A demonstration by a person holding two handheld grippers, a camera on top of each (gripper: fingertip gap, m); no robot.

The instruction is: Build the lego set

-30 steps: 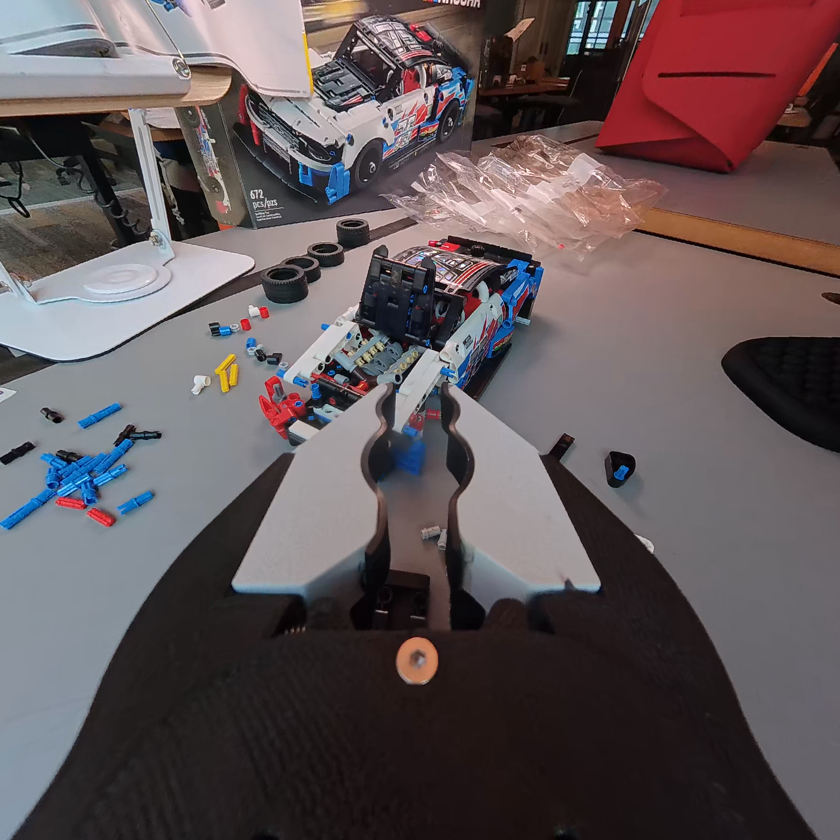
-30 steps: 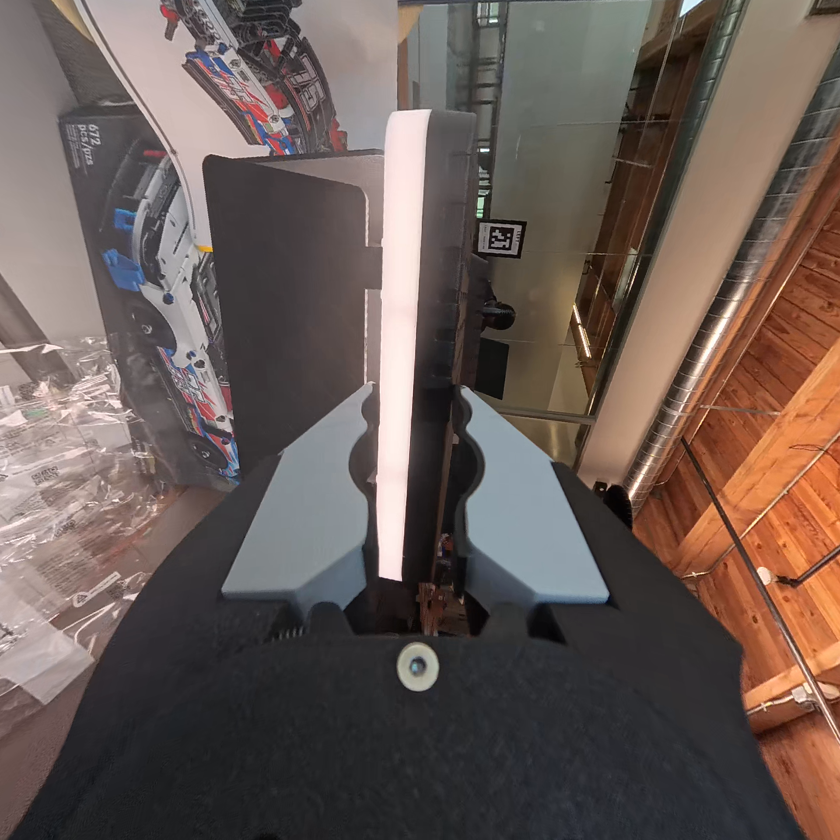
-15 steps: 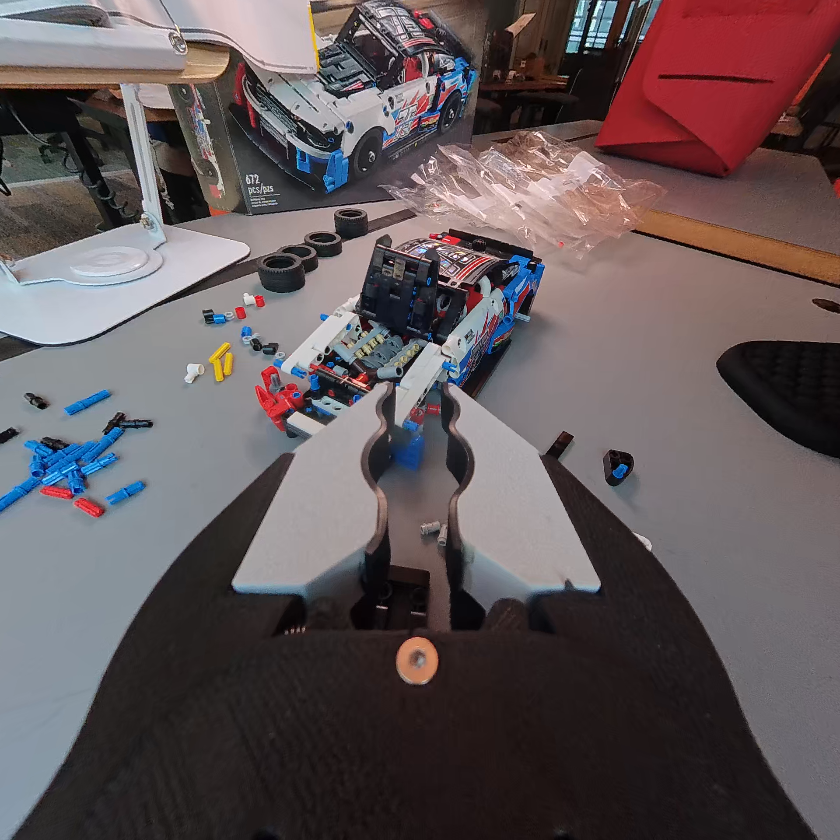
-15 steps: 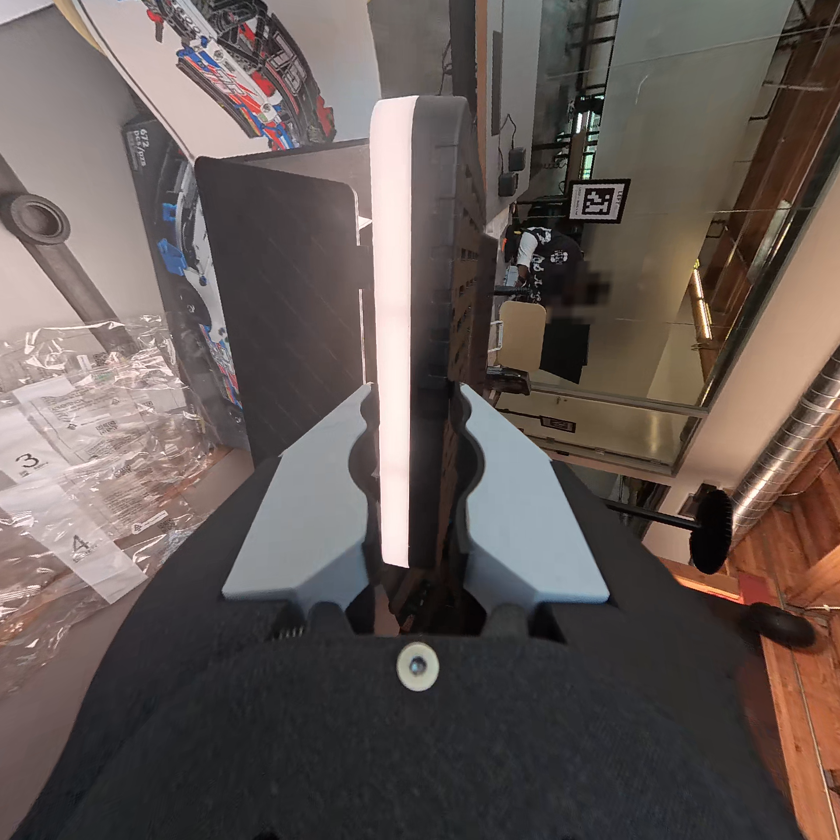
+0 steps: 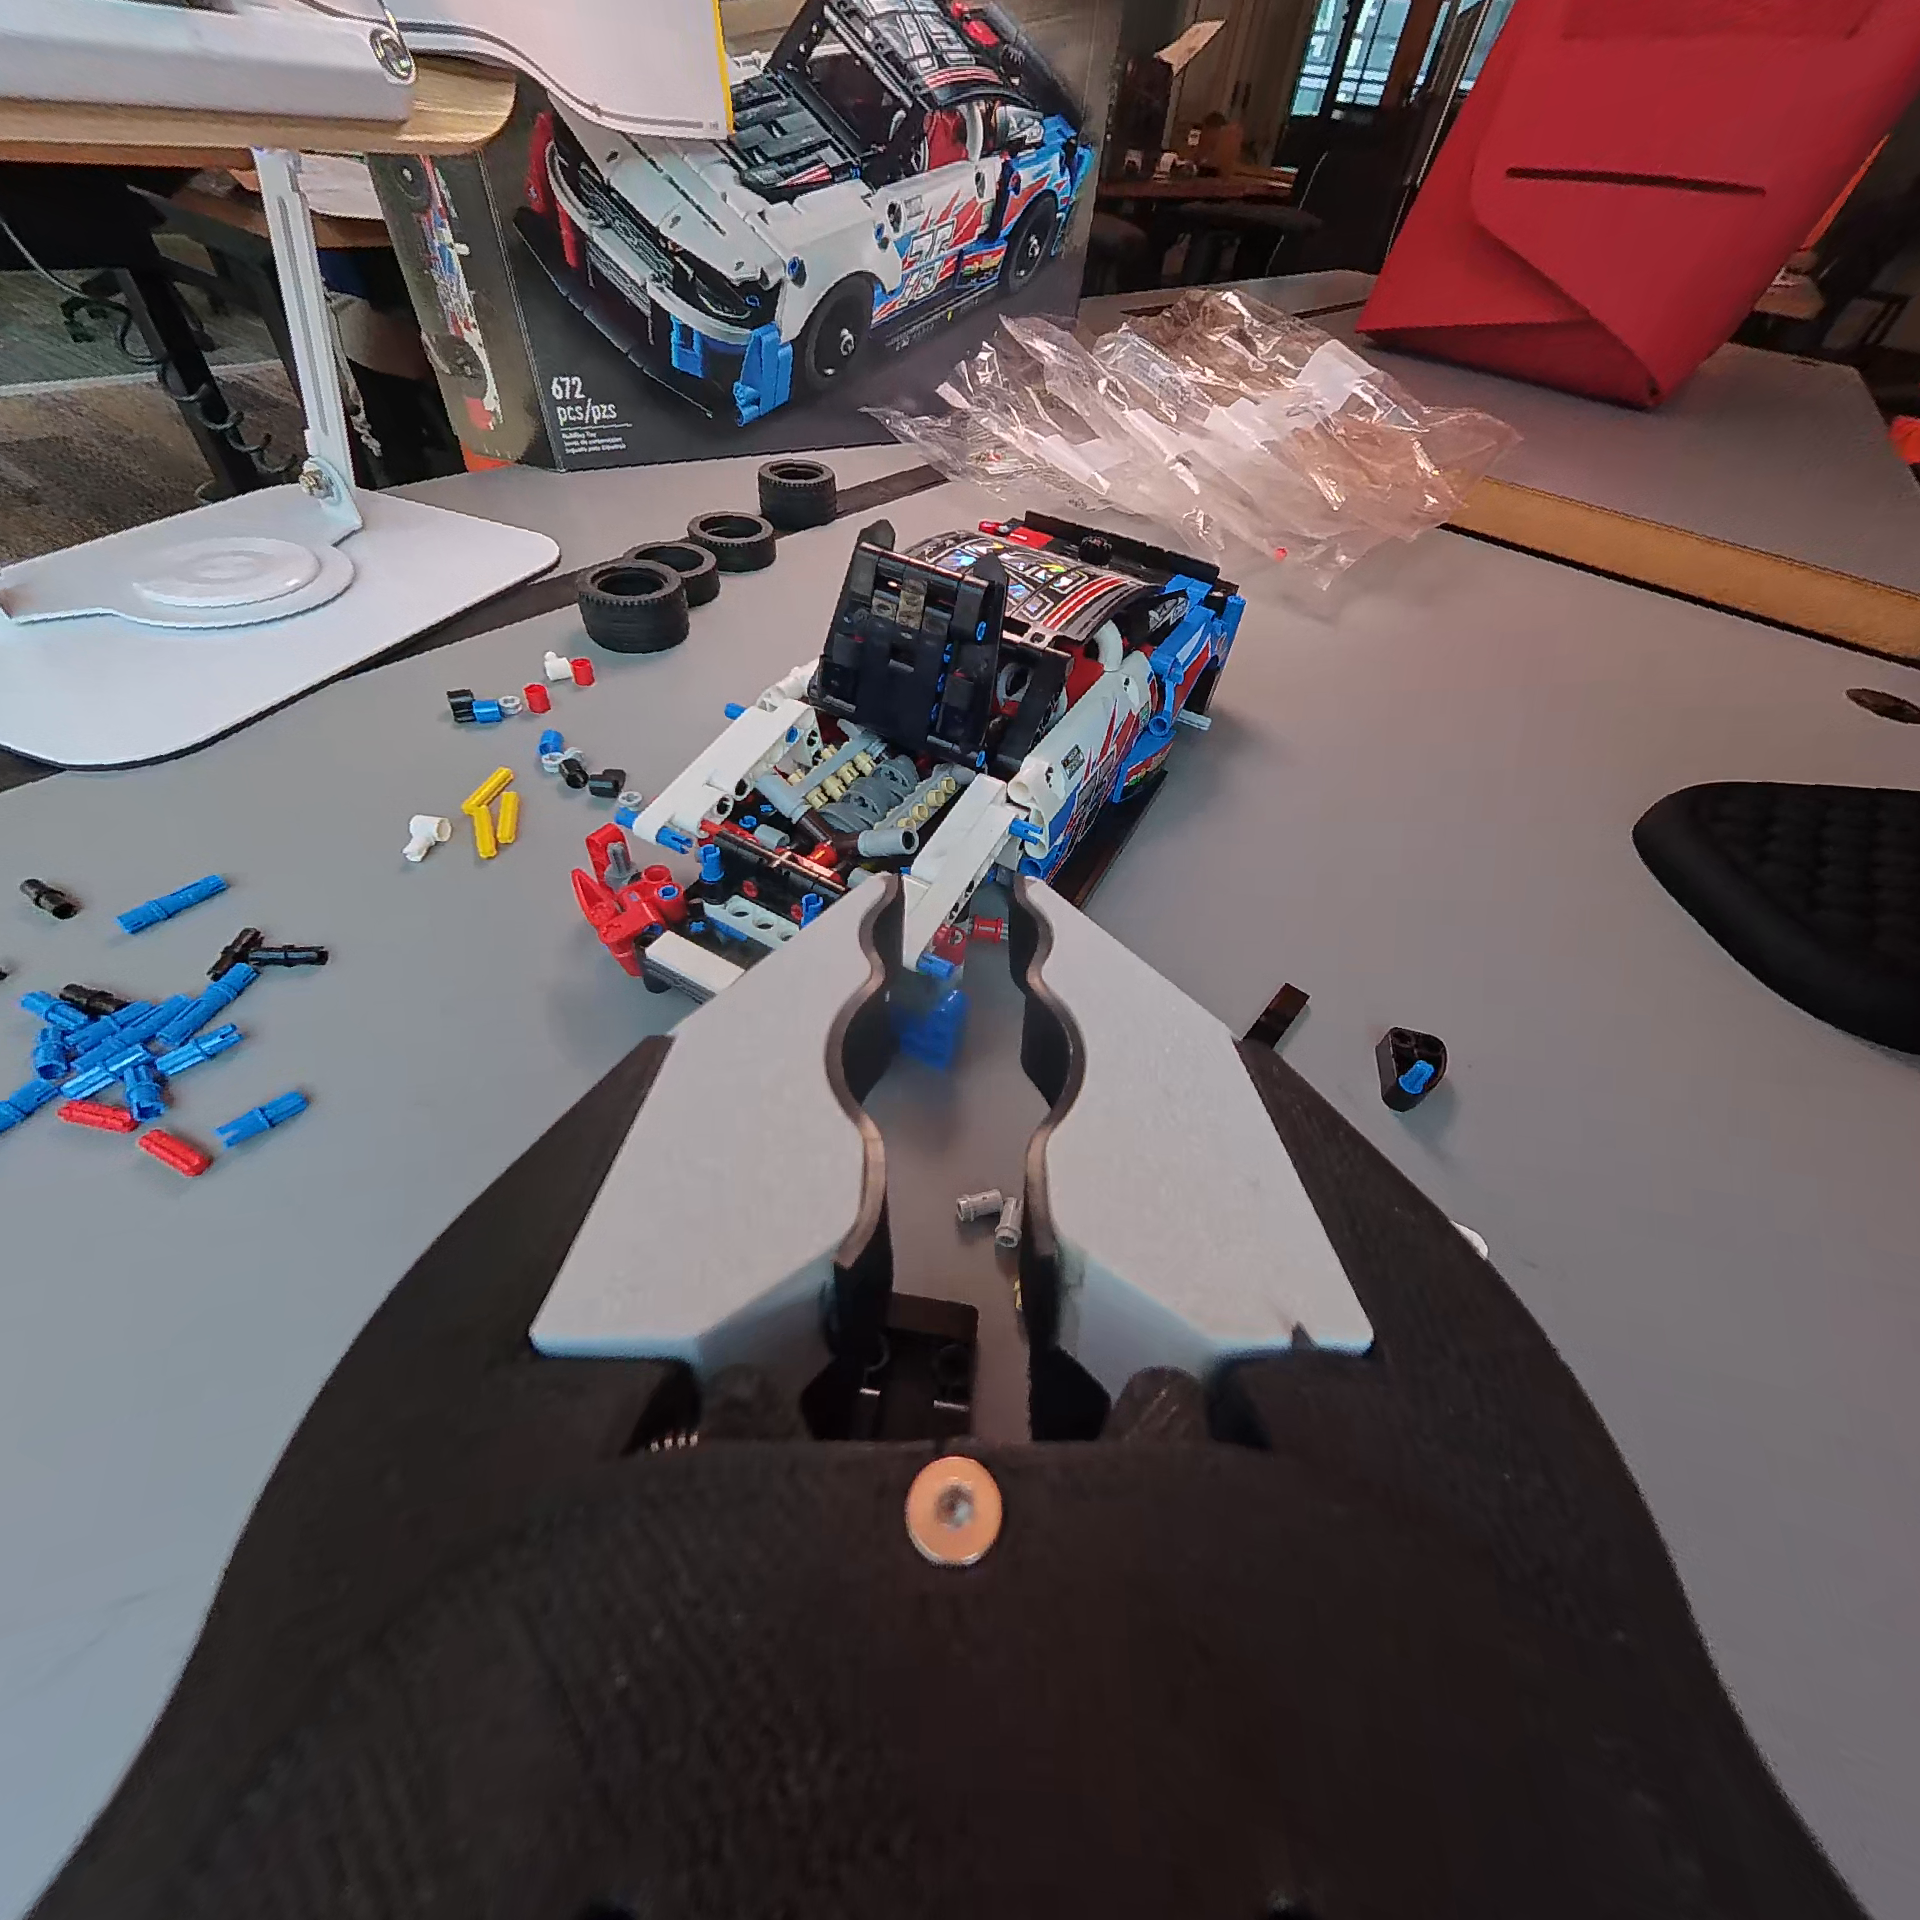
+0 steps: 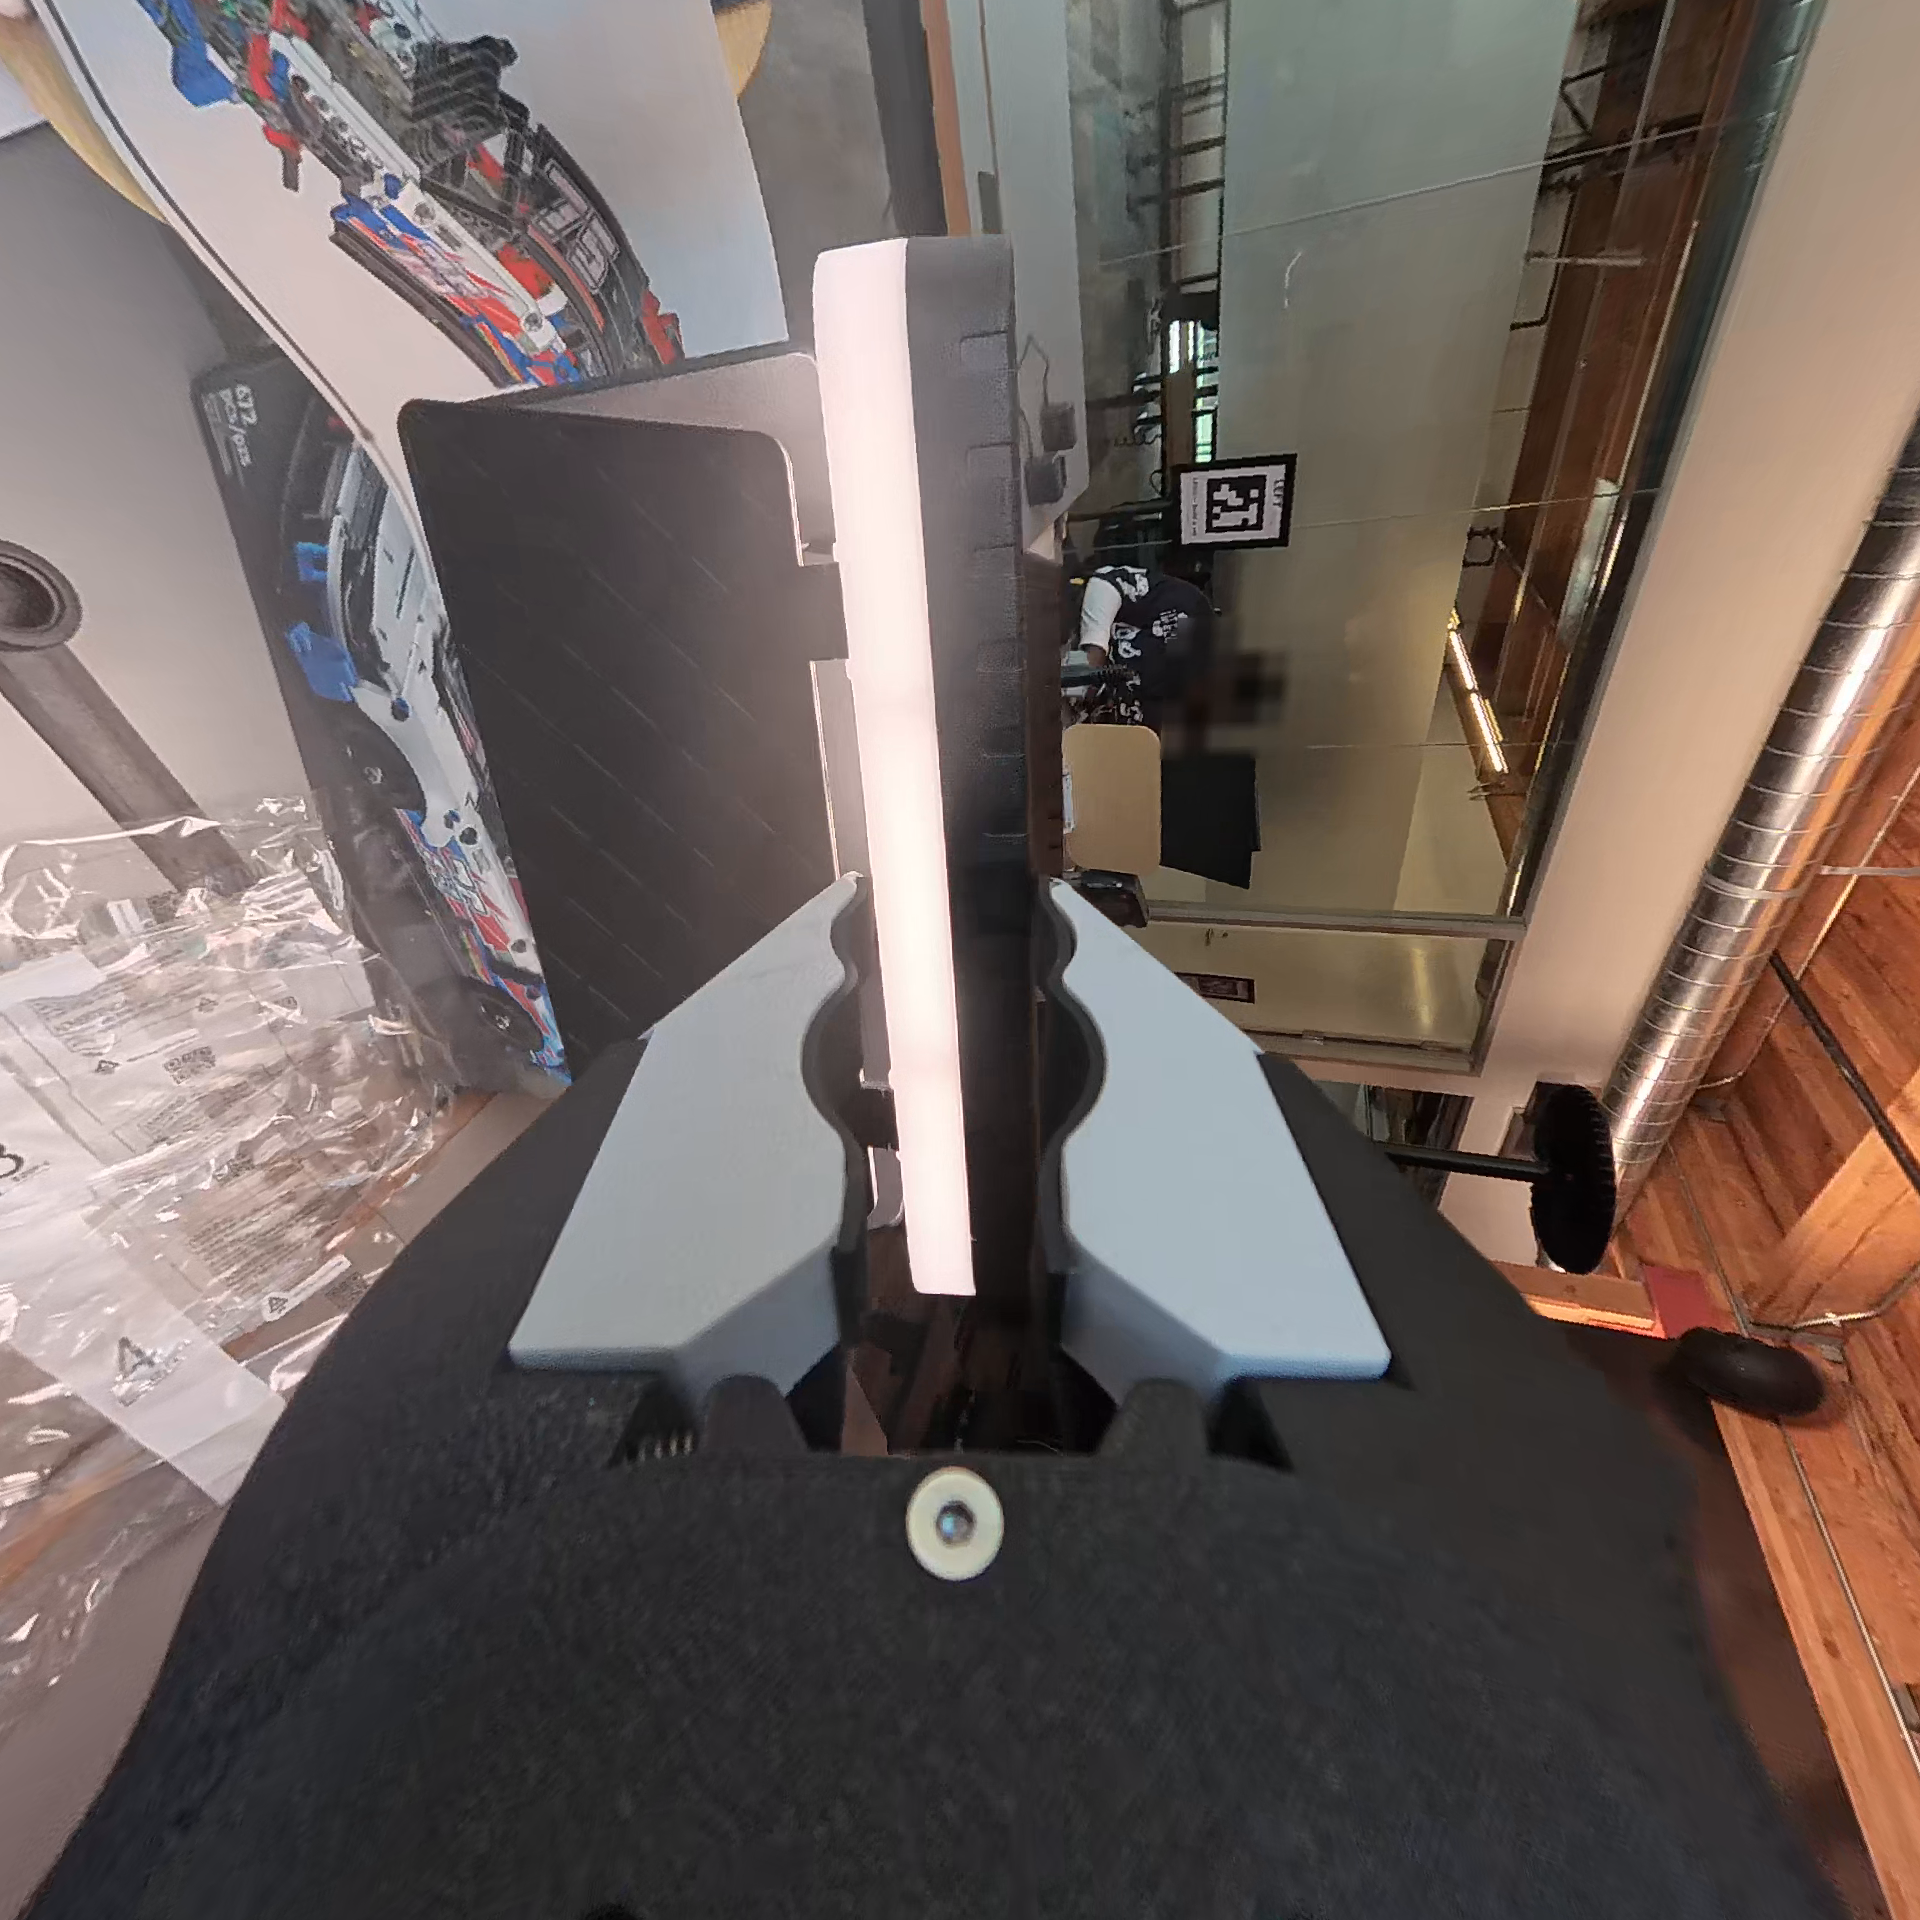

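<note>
- Rolling onward since a second ago, the right gripper [image 6: 951, 894] now frames a seated person [image 6: 1148, 634]; its jaws flank a lit light panel [image 6: 909, 727], contact unclear.
- Only the left view shows the left gripper [image 5: 951, 899], jaws apart, empty, at the lego car [image 5: 935, 738] on the grey table [image 5: 1455, 1039].
- Beyond lie tires [image 5: 675, 582], then the box [image 5: 748, 239].

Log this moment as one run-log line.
left gripper: open, at car model front | right gripper: around light panel | tyres: unfitted

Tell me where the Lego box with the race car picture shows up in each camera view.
Left wrist view: the box stands upright at the table's far edge, upper centre, behind the tyres.
Right wrist view: the box appears turned sideways at left, partly behind a black panel.
Shared landmark: the clear plastic bags.
</note>
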